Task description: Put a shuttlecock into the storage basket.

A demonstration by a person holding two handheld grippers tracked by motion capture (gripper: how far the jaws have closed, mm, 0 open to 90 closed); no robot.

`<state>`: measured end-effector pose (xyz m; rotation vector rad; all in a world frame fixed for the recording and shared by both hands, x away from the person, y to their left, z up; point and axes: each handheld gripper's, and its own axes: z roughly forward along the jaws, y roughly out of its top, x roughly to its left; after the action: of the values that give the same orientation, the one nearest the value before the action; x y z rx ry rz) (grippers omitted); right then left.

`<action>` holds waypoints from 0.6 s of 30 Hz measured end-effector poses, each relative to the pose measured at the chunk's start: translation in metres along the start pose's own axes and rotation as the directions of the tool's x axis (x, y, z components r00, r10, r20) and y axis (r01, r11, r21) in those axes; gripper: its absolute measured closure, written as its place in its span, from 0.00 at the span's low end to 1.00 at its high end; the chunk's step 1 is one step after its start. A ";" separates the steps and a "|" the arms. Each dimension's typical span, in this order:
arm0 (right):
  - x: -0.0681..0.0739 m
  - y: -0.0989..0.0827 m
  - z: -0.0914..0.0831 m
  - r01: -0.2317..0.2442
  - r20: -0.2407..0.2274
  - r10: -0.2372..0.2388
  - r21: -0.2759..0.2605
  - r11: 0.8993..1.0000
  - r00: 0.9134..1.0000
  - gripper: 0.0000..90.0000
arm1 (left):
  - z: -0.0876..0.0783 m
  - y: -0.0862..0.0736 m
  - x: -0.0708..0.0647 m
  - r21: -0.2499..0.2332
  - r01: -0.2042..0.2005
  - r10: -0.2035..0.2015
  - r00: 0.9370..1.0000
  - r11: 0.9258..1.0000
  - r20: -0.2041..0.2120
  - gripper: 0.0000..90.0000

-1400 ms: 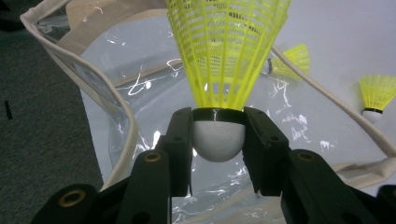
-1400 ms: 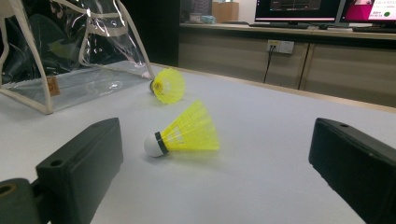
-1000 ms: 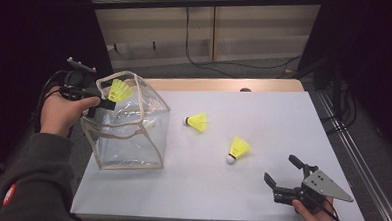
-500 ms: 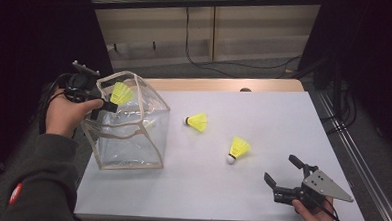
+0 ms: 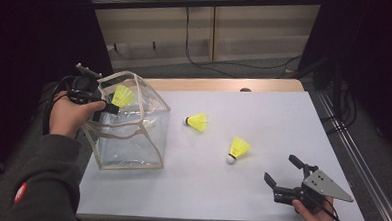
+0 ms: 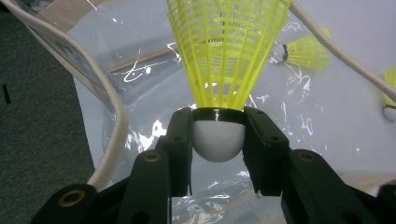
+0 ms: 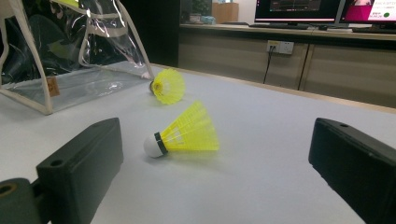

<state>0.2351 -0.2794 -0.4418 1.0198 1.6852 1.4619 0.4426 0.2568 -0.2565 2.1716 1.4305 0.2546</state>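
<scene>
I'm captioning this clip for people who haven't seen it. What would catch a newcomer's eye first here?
The bright yellow shuttlecock stands out: the left tool grips its white cork and holds it at the open top of a clear plastic bag at the table's left. Two more yellow shuttlecocks lie mid-table on the white table. At the near right corner the right tool rests with jaws open, pointing at the nearer one.
</scene>
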 end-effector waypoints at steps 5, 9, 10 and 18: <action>-0.001 0.000 0.000 0.001 0.002 -0.001 -0.001 1.000 1.000 0.03 | 0.003 0.000 0.000 -0.001 0.003 -0.003 1.000 1.000 0.000 0.72; -0.001 0.000 0.000 0.001 0.004 -0.001 -0.003 1.000 1.000 0.03 | 0.005 0.000 0.000 0.002 0.002 -0.002 1.000 1.000 -0.003 0.71; 0.000 0.000 0.000 0.000 0.003 0.000 -0.002 1.000 1.000 0.03 | 0.005 0.000 -0.001 0.001 0.006 -0.006 1.000 1.000 -0.004 0.72; 0.000 0.000 0.000 -0.002 0.002 0.002 -0.004 1.000 1.000 0.03 | 0.009 0.001 0.000 0.003 0.006 -0.006 1.000 1.000 -0.014 0.71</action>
<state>0.2347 -0.2797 -0.4415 1.0207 1.6795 1.4641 0.4467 0.2535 -0.2636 2.1716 1.4461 0.2657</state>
